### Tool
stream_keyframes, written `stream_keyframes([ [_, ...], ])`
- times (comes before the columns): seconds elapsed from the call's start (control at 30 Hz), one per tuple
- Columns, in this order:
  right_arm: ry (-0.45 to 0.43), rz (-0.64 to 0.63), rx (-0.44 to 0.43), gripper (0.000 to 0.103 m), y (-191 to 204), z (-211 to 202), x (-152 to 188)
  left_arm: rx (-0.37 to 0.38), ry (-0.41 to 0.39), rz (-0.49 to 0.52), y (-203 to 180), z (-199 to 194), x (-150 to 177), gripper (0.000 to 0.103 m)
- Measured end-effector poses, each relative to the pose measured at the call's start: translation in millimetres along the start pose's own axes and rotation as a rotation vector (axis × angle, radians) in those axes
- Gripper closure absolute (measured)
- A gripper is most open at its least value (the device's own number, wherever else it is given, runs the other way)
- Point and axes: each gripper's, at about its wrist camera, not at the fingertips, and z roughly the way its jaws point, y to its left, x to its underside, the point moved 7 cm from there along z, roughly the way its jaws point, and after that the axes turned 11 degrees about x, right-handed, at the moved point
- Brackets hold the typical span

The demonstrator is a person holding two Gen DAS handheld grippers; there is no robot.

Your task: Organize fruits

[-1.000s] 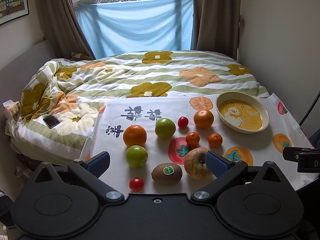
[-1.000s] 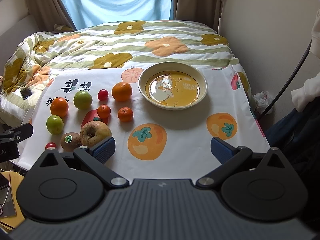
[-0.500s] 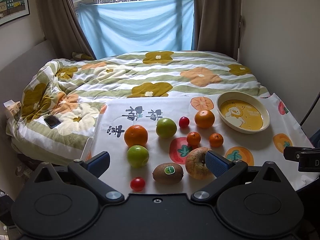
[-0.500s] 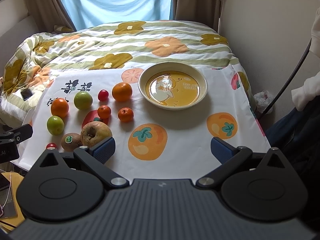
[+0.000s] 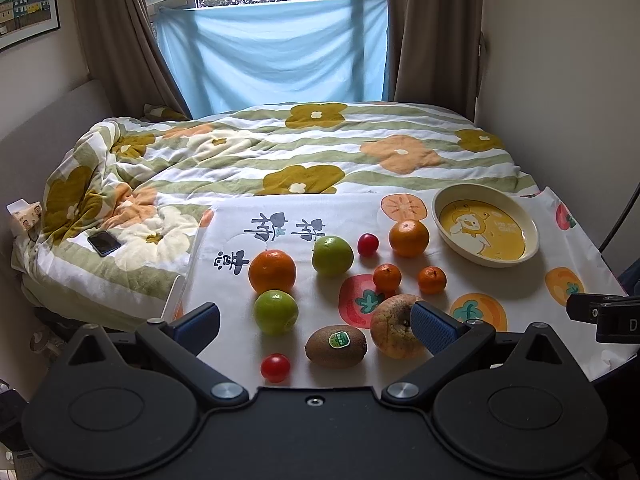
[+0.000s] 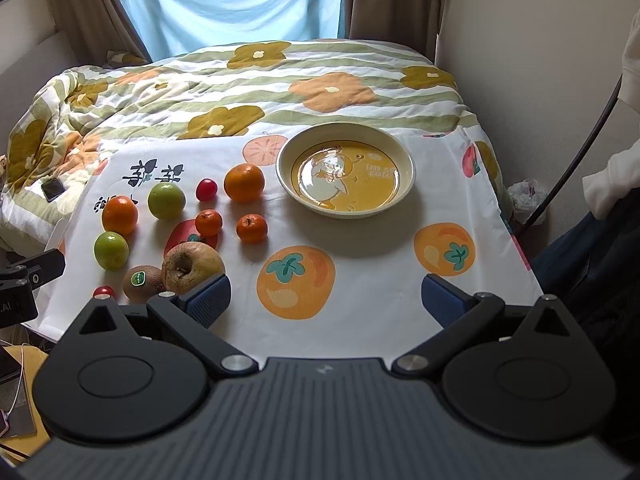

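Loose fruit lies on a white fruit-print cloth (image 5: pixel 520 292): two big oranges (image 5: pixel 272 271), two green apples (image 5: pixel 276 312), two small mandarins (image 5: pixel 432 280), two cherry tomatoes (image 5: pixel 275 367), a kiwi (image 5: pixel 336 346) and a brownish apple (image 5: pixel 394 332). An empty cream and yellow bowl (image 5: pixel 524 224) stands at the right. My left gripper (image 5: pixel 316 326) hovers open in front of the kiwi, holding nothing. My right gripper (image 6: pixel 326 298) is open over the cloth in front of the bowl (image 6: pixel 404 156), with the brownish apple (image 6: pixel 192 266) beside its left finger.
The cloth covers a small table at the foot of a bed with a flowered quilt (image 5: pixel 280 152). A phone (image 5: pixel 104 243) lies on the quilt at the left. A wall (image 6: pixel 540 60) runs along the right; a person's white sleeve (image 6: pixel 612 184) is at the right edge.
Both grippers have crept slightly; the fruit and bowl have shifted a little in both views. Nothing on the cloth has moved and both grippers stay open.
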Motion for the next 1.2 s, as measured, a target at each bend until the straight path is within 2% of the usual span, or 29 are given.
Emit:
stream_keyframes([
  [0.33,-0.012,0.014,0.015,0.000,2,-3,-2,0.017,0.020,0.012,5,-1,1,0.000],
  [0.53,-0.001,0.005,-0.023,0.000,16,3,0,0.020,0.047,0.063,14,10,9,0.000],
  [0.9,0.024,0.024,-0.069,0.000,66,47,27,0.031,0.124,0.119,58,66,55,0.009],
  [1.2,0.024,0.069,-0.154,0.000,114,74,39,0.088,0.171,0.158,75,108,84,0.018],
])
